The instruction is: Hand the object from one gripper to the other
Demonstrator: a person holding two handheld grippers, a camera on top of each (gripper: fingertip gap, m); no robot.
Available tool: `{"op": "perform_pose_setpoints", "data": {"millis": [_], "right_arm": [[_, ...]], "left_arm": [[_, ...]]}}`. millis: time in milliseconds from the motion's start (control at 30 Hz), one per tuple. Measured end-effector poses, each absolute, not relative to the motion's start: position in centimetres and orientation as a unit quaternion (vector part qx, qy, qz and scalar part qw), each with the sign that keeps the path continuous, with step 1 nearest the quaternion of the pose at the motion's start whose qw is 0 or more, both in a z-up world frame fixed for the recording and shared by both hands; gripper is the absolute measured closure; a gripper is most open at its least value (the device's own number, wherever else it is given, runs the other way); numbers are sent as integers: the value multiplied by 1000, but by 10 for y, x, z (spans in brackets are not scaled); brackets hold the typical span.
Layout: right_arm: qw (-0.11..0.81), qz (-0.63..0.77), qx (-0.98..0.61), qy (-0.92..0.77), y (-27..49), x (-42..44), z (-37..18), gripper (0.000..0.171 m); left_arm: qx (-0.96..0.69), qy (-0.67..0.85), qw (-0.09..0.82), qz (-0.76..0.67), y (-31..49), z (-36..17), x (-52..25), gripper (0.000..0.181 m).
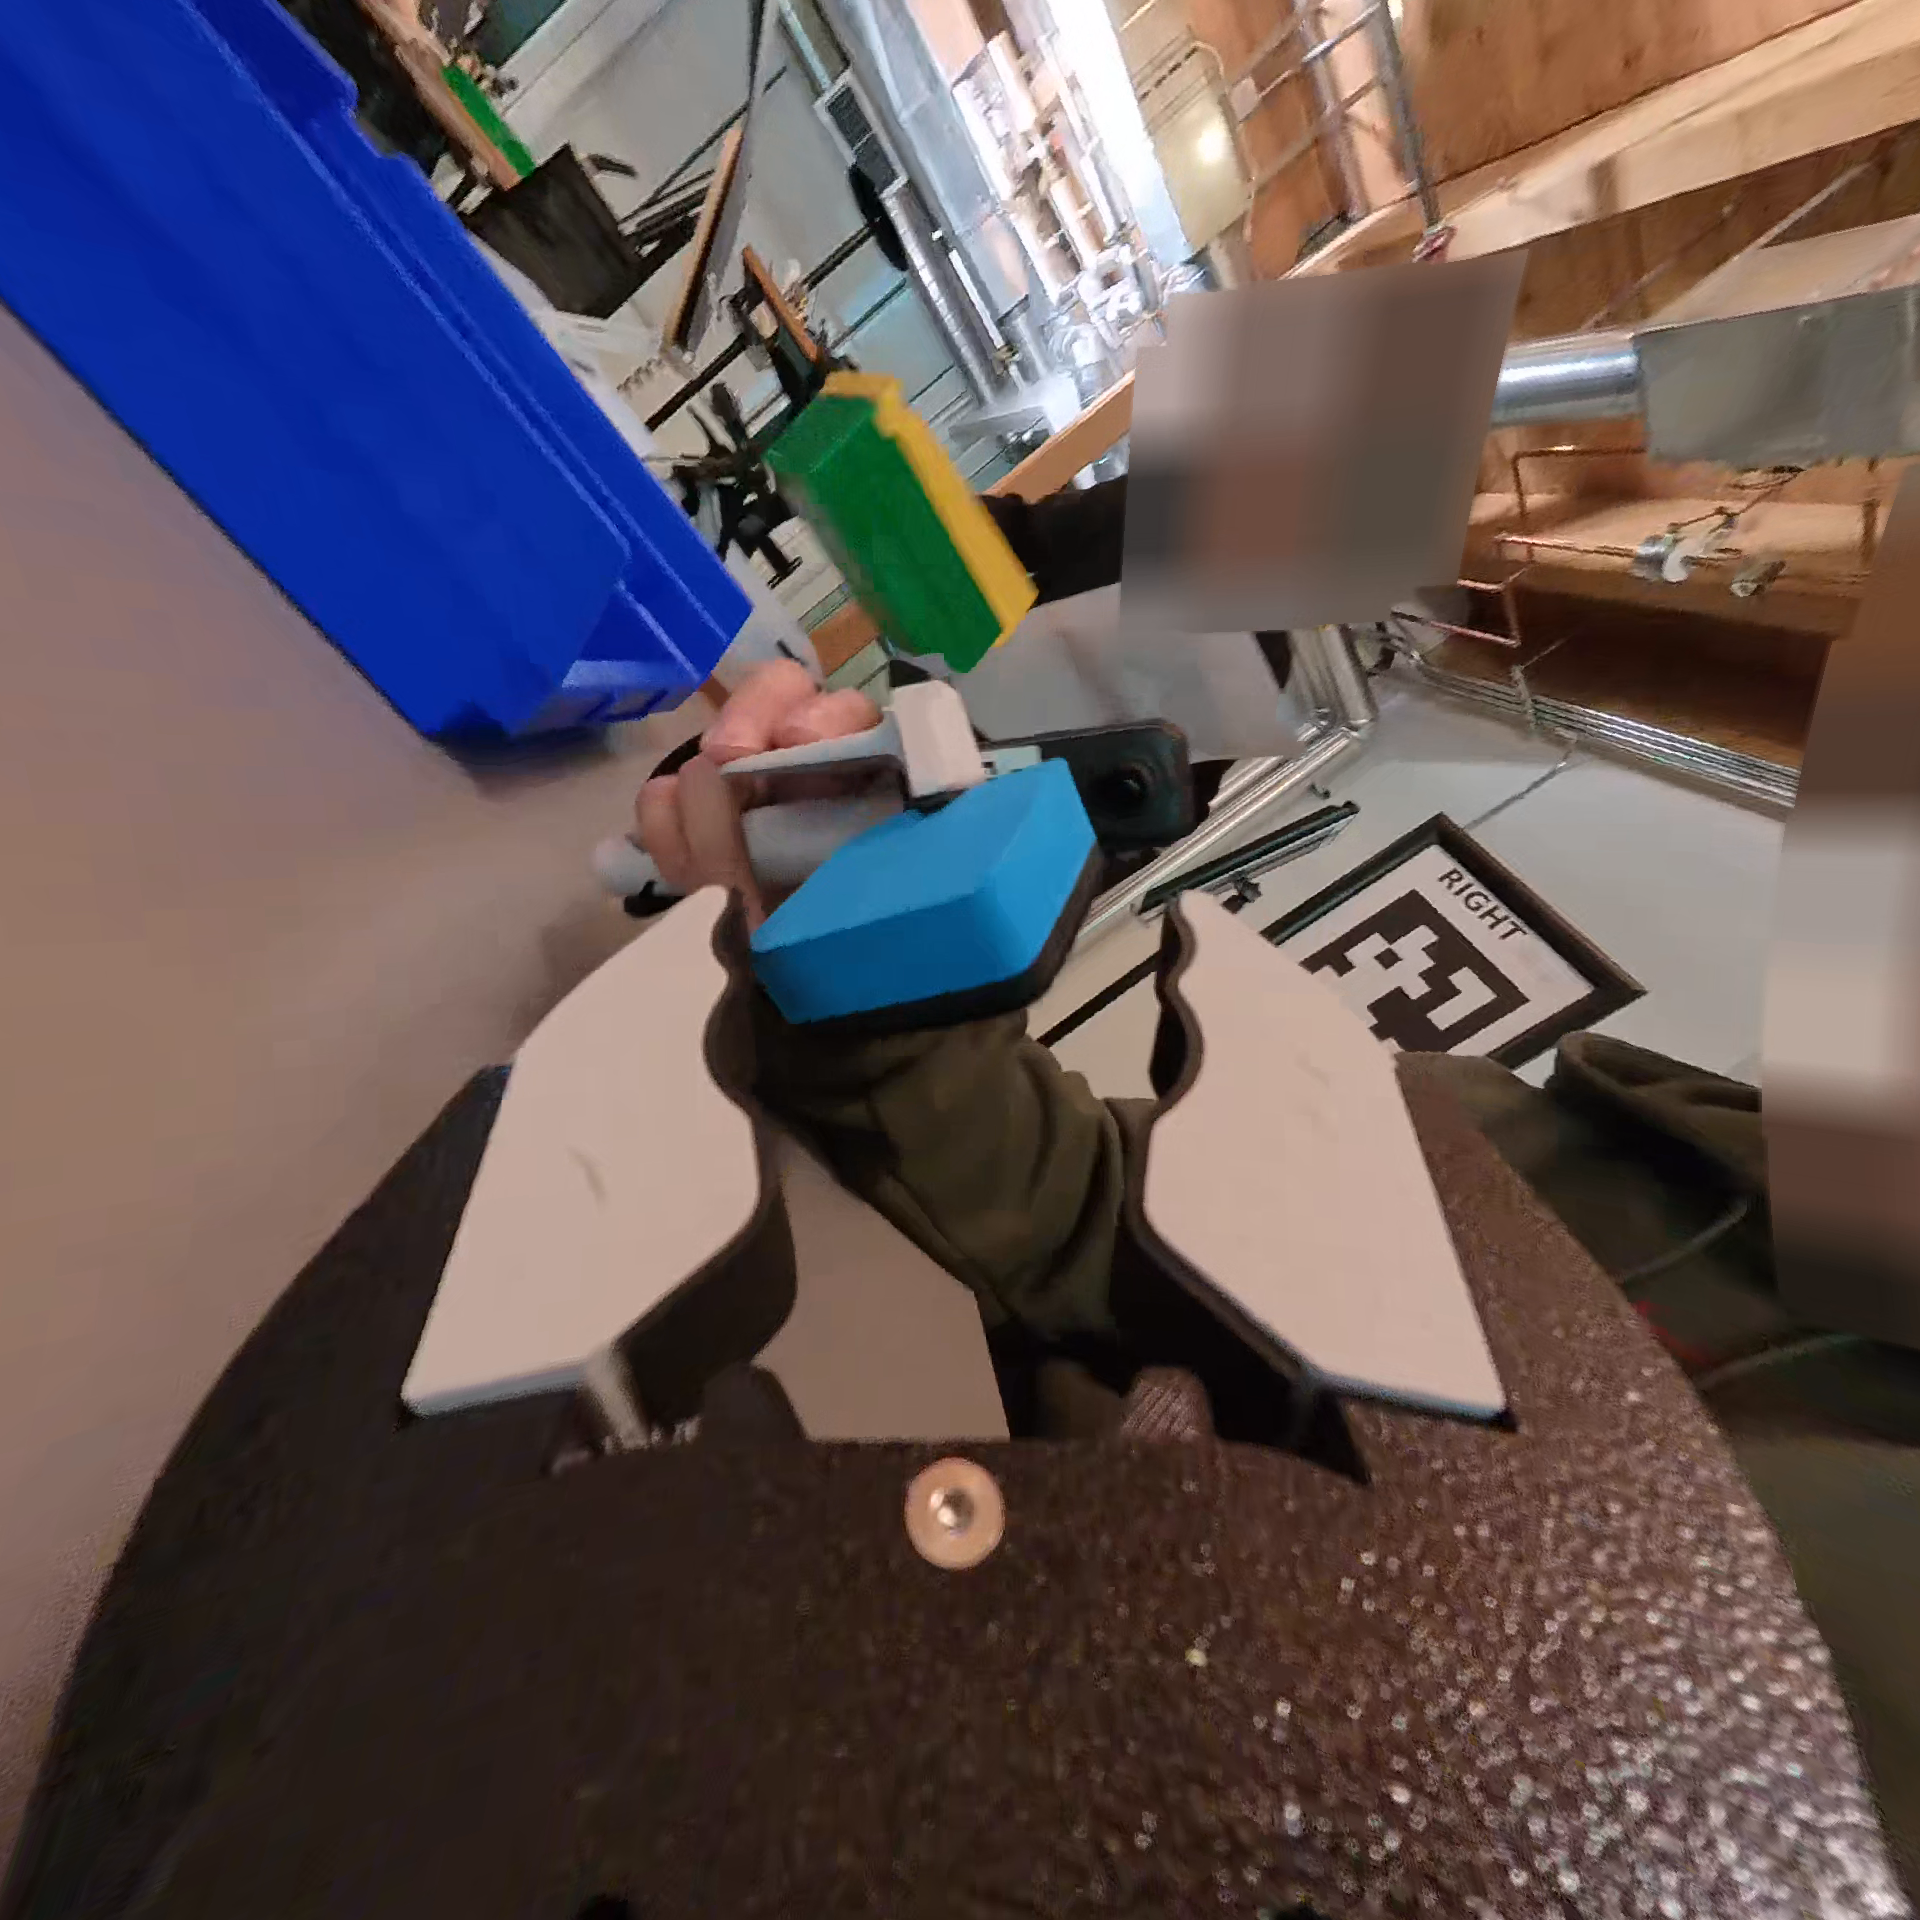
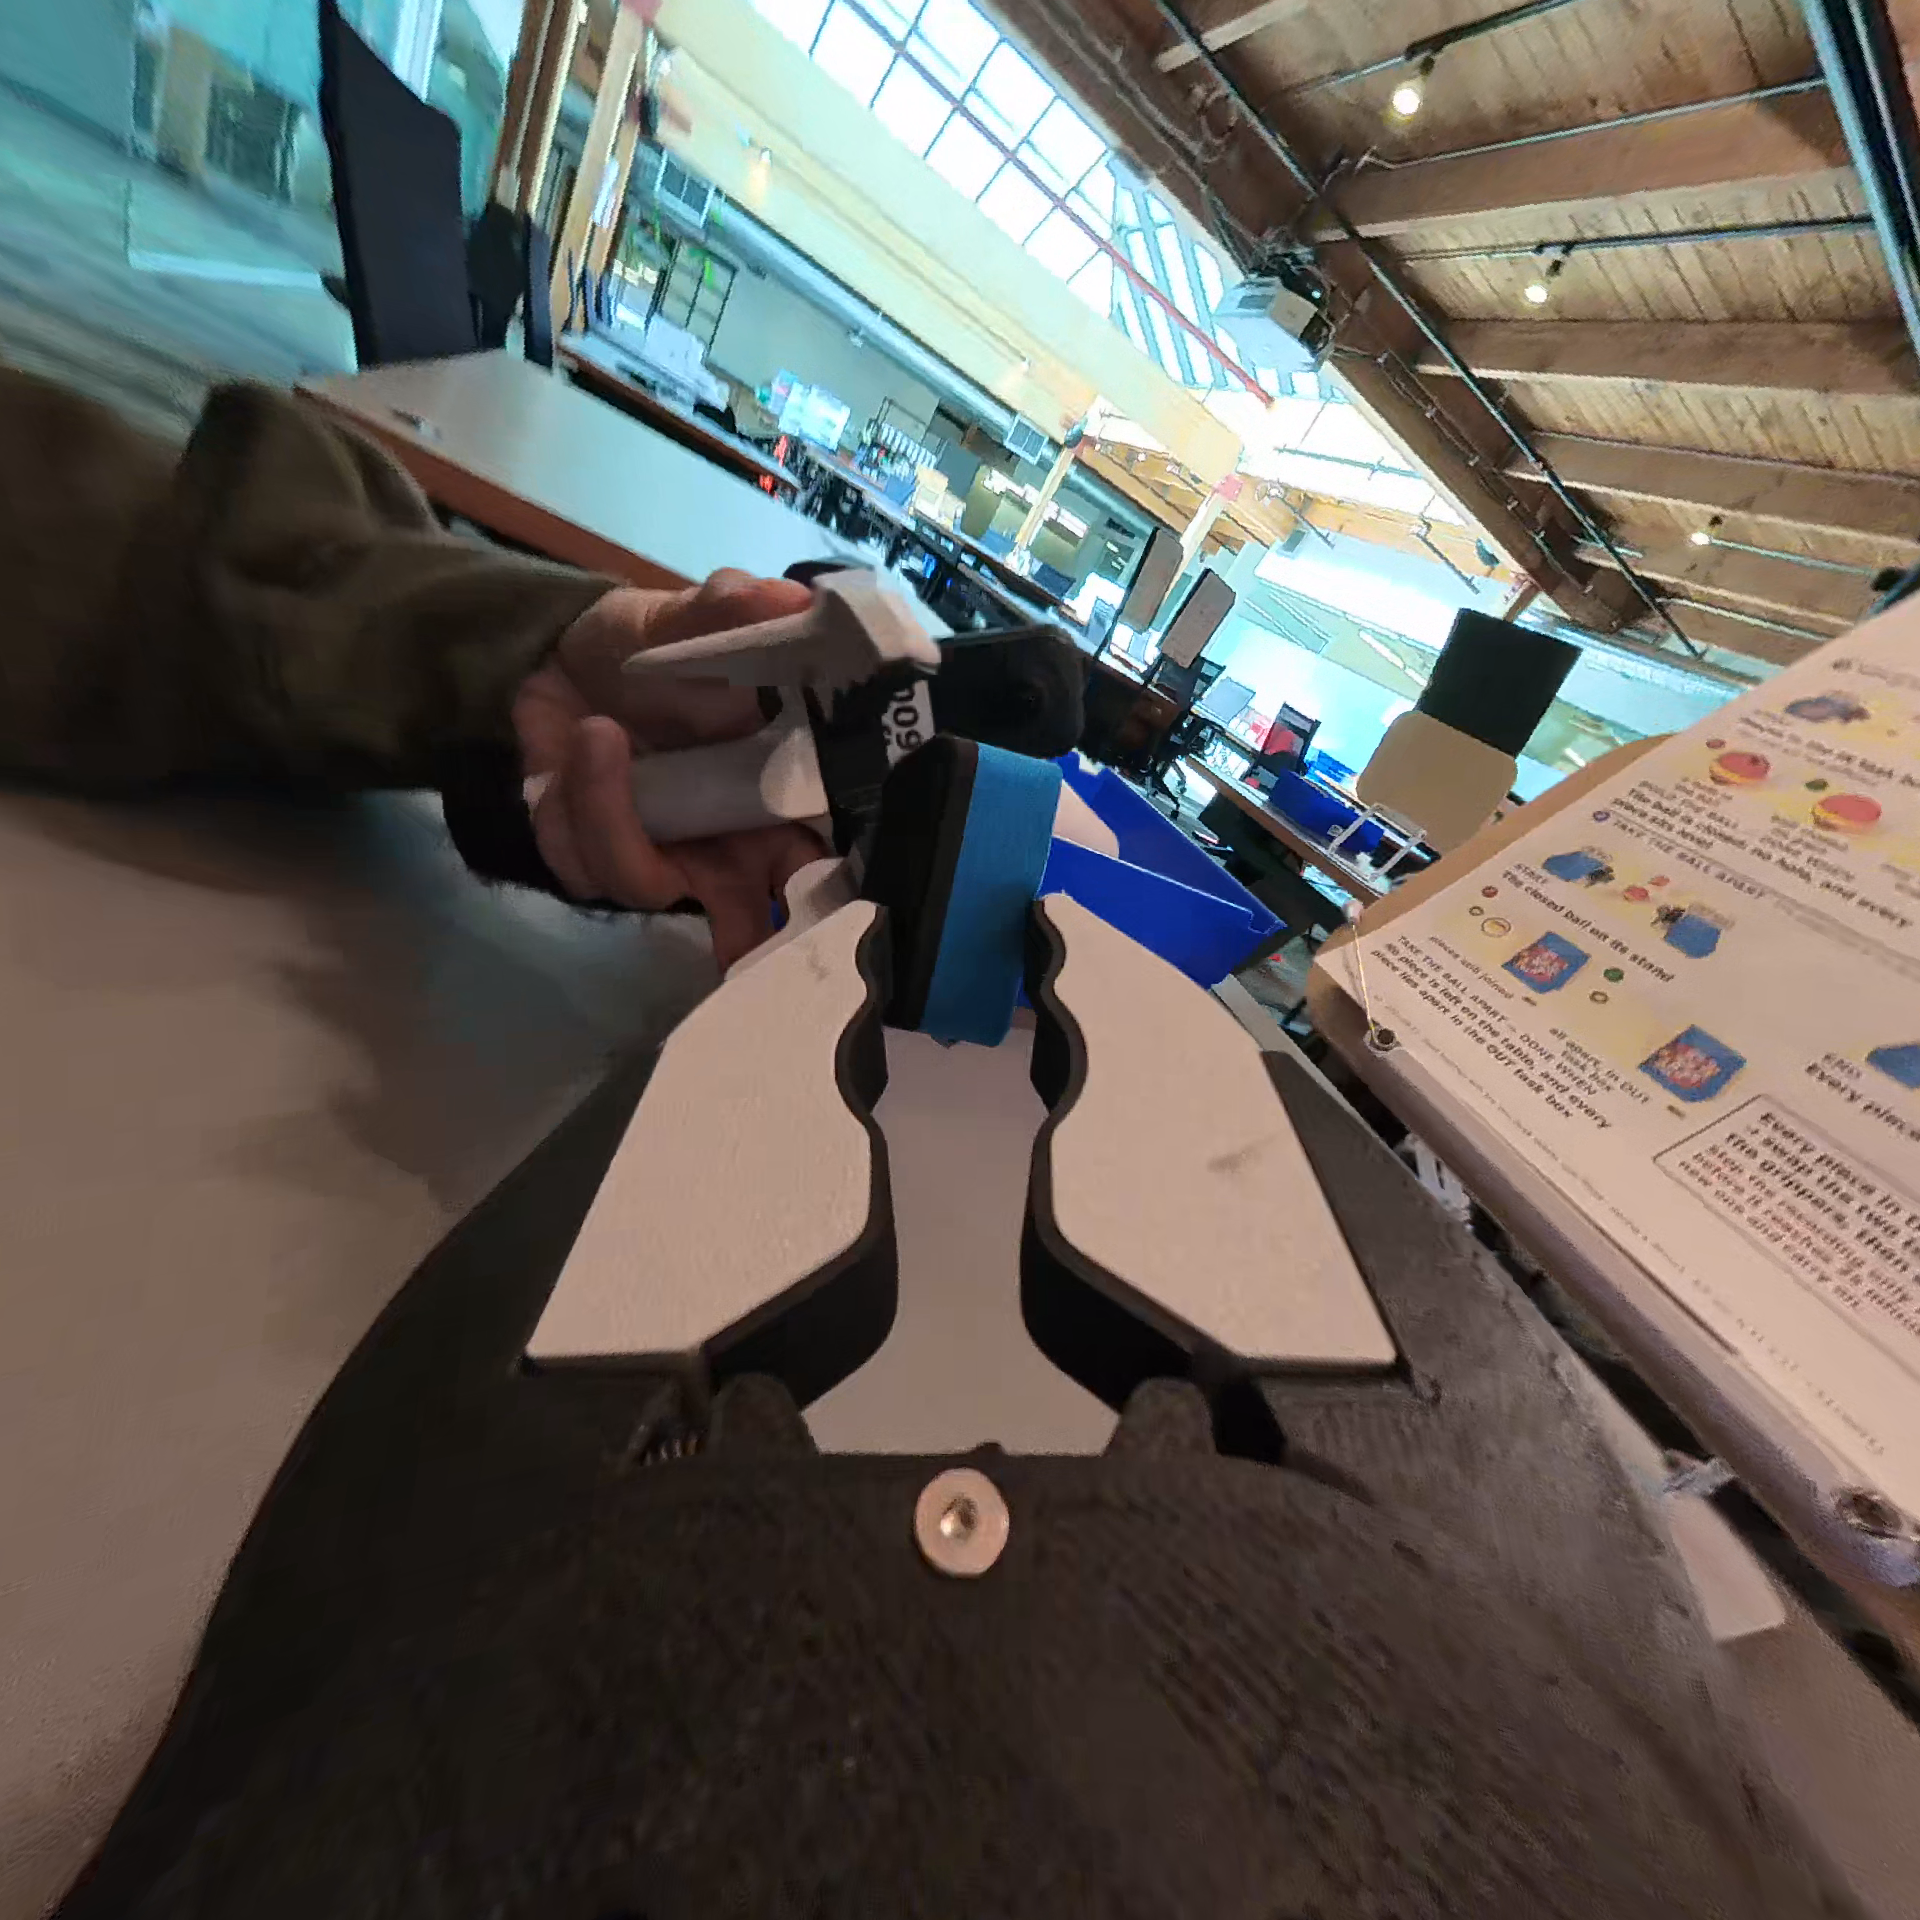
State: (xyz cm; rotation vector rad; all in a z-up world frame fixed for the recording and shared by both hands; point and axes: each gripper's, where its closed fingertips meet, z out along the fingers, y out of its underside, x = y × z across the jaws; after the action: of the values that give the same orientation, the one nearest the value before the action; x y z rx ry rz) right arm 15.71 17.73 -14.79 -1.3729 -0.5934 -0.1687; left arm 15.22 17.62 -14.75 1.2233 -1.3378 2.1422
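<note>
The object is a blue foam block with a black backing [image 2: 971, 894], held up in the air. My right gripper [image 2: 961, 940] is shut on it, one fingertip on the black side and one on the blue side. In the left wrist view the block [image 1: 925, 904] sits between the fingertips of my left gripper [image 1: 951, 935], which is open wider than the block. The two grippers face each other; the hand on the right gripper's handle [image 1: 769, 779] shows behind the block, and the hand on the left gripper's handle [image 2: 665, 758] shows in the right wrist view.
A blue bin [image 1: 312, 364] stands on the pale table [image 1: 208, 987] to the left; it also shows in the right wrist view [image 2: 1143, 894]. A green and yellow block [image 1: 894, 520] is behind the hand. A printed sheet on a board [image 2: 1662, 987] is at the right.
</note>
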Motion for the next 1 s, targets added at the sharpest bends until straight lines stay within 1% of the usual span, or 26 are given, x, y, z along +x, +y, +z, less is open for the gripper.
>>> {"op": "perform_pose_setpoints", "data": {"millis": [67,133,200,300,433,467,533,567,667,733,800,1000], "right_arm": [[720,-100,-624,-287,179,154,-151,147],[725,-105,-615,-291,179,151,-148,147],[730,-120,-601,-302,176,148,-141,148],[737,-145,-580,-316,172,142,-131,148],[744,-184,-552,-329,169,133,-120,147],[750,-192,-543,-326,167,131,-115,148],[752,-207,-532,-331,164,126,-109,148],[752,-205,-531,-333,163,124,-108,148],[752,-203,-534,-328,165,127,-111,148],[753,-204,-534,-325,164,129,-112,148],[755,-201,-533,-325,164,129,-111,148],[749,-199,-542,-325,165,132,-114,149]], "left_arm": [[436,-471,170,747,177,-150,152,105],[440,-470,170,746,179,-150,152,115],[428,-462,179,756,180,-144,149,120],[408,-446,197,772,180,-133,144,121],[377,-452,192,785,178,-123,136,125],[372,-454,193,786,178,-121,134,121],[396,-479,174,763,175,-128,137,85],[395,-488,166,760,175,-128,136,82],[360,-492,184,771,169,-119,127,94],[350,-488,200,774,166,-117,124,113],[346,-486,210,775,164,-118,123,121],[350,-484,201,776,166,-119,126,123]]}}
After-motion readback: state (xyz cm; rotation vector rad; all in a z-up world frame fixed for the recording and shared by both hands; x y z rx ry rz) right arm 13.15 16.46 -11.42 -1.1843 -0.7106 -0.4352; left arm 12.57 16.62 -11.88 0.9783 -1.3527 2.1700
